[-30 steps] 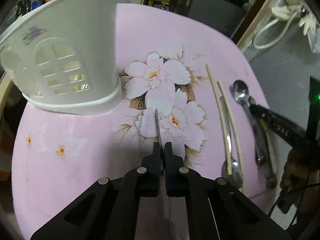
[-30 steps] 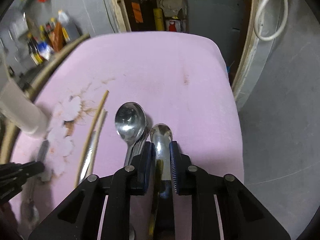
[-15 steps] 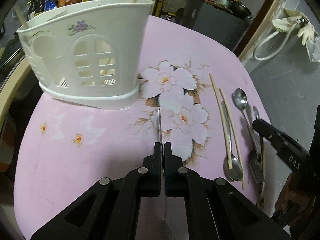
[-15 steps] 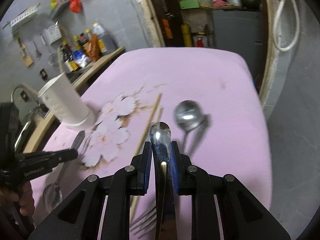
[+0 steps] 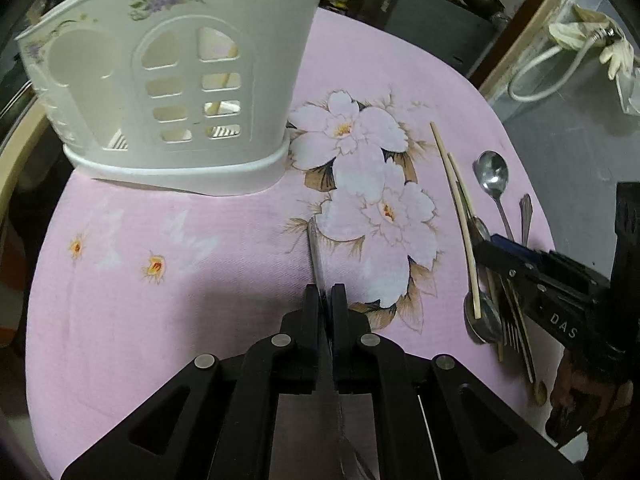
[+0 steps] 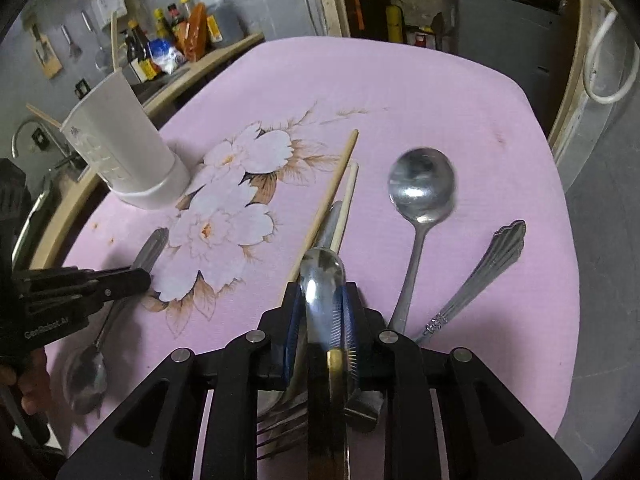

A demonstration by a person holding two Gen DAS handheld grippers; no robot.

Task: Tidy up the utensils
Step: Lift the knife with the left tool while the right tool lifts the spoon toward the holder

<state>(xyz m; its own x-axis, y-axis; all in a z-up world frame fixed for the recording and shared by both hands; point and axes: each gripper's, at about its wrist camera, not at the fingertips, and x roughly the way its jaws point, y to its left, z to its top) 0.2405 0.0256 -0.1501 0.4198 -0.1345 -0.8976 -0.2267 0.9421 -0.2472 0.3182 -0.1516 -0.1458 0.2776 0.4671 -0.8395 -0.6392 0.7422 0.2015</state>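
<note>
The left gripper (image 5: 326, 294) is clamped narrowly on the thin handle of a spoon (image 6: 86, 372), whose handle end (image 5: 314, 248) sticks out just ahead of the fingertips over the counter (image 5: 160, 320) with its pink flowered cloth. Seen from the right wrist view, that spoon's bowl hangs low behind the left gripper (image 6: 132, 278), near the cloth. Ahead of this gripper and to its left stands the white utensil holder (image 5: 180, 80), upright, with a chopstick visible through its slotted wall.

The right gripper (image 6: 322, 300) has a gold-handled spoon (image 6: 322, 276) between its blue pads, bowl forward; its jaws are opening slightly, with the pads still against the spoon. Beneath and just behind its fingers lie fork tines (image 6: 280, 428). Just ahead and to its left, two chopsticks (image 6: 336, 180) lie side by side across another metal handle. To its right front rests a large spoon (image 6: 420, 192), bowl away, and further right a decorated handle (image 6: 492, 260) lies at a slant. Far to the left front sits the same holder (image 6: 120, 148).
</note>
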